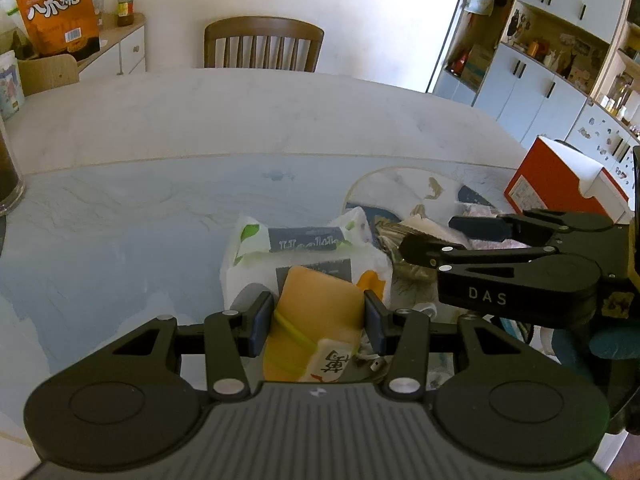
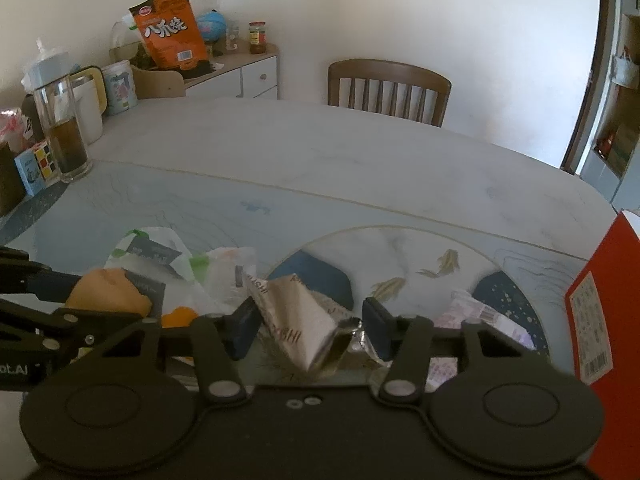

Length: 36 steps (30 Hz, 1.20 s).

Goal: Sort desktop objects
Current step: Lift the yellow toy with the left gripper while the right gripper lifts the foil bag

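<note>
My left gripper (image 1: 318, 320) is shut on an orange packaged cake (image 1: 316, 312) with a yellow band and a label, held above a white plastic bag (image 1: 256, 256). My right gripper (image 2: 306, 326) has its jaws around a crumpled white and silver wrapper (image 2: 298, 322); its pads touch both sides. In the left wrist view the right gripper (image 1: 428, 240) sits to the right over the pile of wrappers. In the right wrist view the left gripper's arm (image 2: 36, 296) and the cake (image 2: 108, 292) show at the left.
A red box (image 1: 560, 180) stands at the table's right, also in the right wrist view (image 2: 600, 304). A glass of dark drink (image 2: 66, 132), cups and a small colourful box (image 2: 36, 168) stand at the far left. A chair (image 1: 264, 42) is behind the table. A pink packet (image 2: 480, 316) lies near the red box.
</note>
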Motion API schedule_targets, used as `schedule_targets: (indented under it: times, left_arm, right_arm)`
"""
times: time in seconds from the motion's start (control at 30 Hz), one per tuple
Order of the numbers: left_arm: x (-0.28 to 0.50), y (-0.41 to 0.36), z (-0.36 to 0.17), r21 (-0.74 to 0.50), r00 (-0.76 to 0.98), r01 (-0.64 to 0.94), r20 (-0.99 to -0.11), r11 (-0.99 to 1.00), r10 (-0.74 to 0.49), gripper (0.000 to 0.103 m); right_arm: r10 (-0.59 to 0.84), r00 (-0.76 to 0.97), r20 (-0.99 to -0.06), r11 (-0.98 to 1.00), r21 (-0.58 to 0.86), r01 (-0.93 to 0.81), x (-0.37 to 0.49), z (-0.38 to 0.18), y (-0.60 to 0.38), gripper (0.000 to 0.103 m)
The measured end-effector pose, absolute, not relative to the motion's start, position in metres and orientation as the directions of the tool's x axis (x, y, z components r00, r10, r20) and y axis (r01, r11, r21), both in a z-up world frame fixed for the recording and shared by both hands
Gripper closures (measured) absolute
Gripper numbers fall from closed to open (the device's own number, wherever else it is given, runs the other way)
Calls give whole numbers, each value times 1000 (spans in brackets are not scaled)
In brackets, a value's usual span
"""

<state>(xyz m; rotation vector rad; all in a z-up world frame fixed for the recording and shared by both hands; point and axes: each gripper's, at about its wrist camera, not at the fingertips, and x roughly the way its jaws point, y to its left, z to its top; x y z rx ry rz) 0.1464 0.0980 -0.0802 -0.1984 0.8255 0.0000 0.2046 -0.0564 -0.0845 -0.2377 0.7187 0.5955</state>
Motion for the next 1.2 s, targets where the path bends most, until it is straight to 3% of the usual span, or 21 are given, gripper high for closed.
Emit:
schedule_targets:
  times: [0.27,1.2]
  left_arm:
    - [142,100,-69,-190,693,-50,-713,981,-103,57]
    - [128,45,10,-214,711,194,-641,957,-288,57]
  right_arm:
    - [413,607,-679,843,32,-537,198,-67,-64,56]
    - [373,705,-603,920,146,-363,135,19,-136,56]
